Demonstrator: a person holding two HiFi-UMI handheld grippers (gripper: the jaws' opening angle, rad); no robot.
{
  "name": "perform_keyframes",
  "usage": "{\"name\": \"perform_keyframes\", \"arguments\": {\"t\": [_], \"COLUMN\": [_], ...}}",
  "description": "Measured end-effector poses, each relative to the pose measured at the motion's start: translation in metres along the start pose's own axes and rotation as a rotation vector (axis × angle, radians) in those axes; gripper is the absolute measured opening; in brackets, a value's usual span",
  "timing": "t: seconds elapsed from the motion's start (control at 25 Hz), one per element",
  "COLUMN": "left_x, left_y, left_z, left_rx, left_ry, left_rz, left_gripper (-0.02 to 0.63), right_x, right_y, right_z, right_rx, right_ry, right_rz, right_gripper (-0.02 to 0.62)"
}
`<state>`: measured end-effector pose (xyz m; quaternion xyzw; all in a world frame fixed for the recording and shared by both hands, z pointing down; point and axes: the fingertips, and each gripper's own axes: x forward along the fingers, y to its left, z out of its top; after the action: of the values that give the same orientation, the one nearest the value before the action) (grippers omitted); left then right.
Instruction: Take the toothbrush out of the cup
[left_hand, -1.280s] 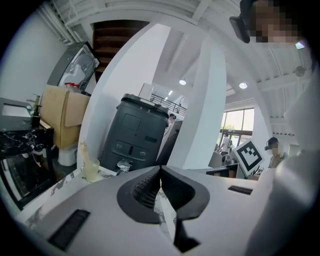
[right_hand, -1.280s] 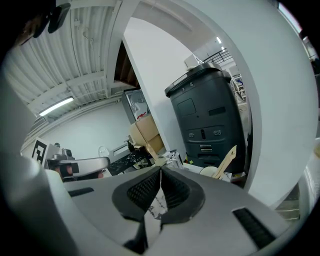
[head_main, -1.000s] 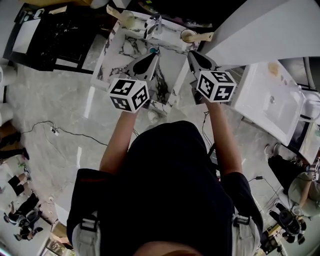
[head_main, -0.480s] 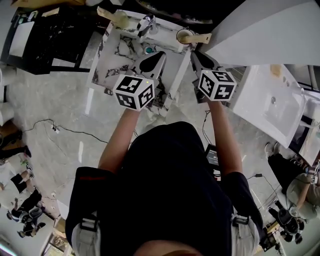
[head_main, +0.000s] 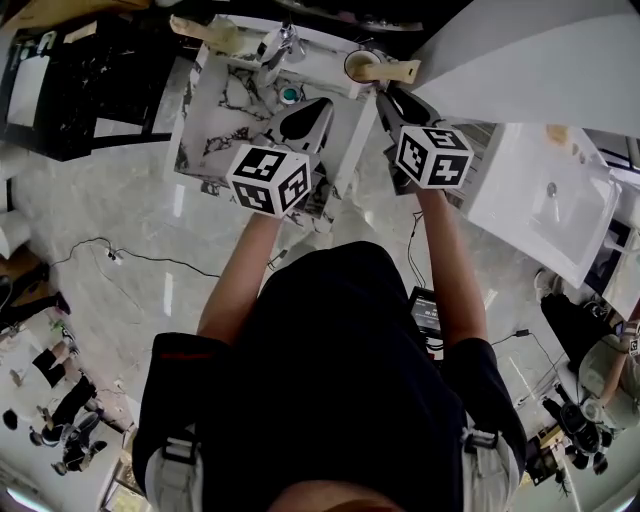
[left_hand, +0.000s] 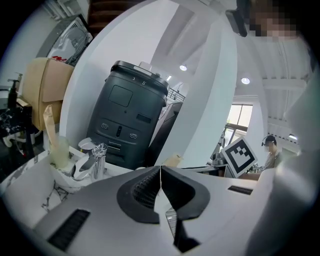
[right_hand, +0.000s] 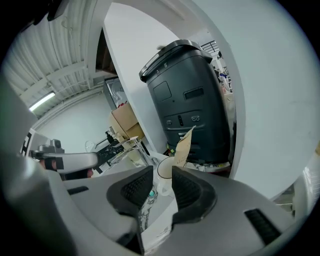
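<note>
Marbled basin (head_main: 213, 118), faucet (head_main: 281, 42), cup (head_main: 353, 67) beside white panel (head_main: 520, 60)

cup (right_hand: 164, 181) mostly hidden behind right gripper (right_hand: 162, 171) fingers (right_hand: 189, 192), its base unseen
</note>
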<state>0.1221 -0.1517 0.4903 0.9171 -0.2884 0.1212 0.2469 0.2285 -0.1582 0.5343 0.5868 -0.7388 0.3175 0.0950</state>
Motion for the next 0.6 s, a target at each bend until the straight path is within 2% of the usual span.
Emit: {"name": "perform_keyframes", "arguments": {"t": [0.24,0.6], "left_x": [0.012,0.015], "left_y": [0.009,0.030], "left_z": [-0.002,-0.007], "left_rx": [-0.018,-0.052], "left_ry": [0.015,0.029], "left_rz": [0.000,0.039], "left_gripper": [0.017,0.017], "right_x": [0.016,0.044], "right_y": [-0.009,-0.021], "right_z": [-0.003,0.000], "right_rx": [0.014,0.027], "right_ry": [0.027,0.054], "right_rz": [-0.006,-0.026], "right_gripper": [0.120,0.121]}}
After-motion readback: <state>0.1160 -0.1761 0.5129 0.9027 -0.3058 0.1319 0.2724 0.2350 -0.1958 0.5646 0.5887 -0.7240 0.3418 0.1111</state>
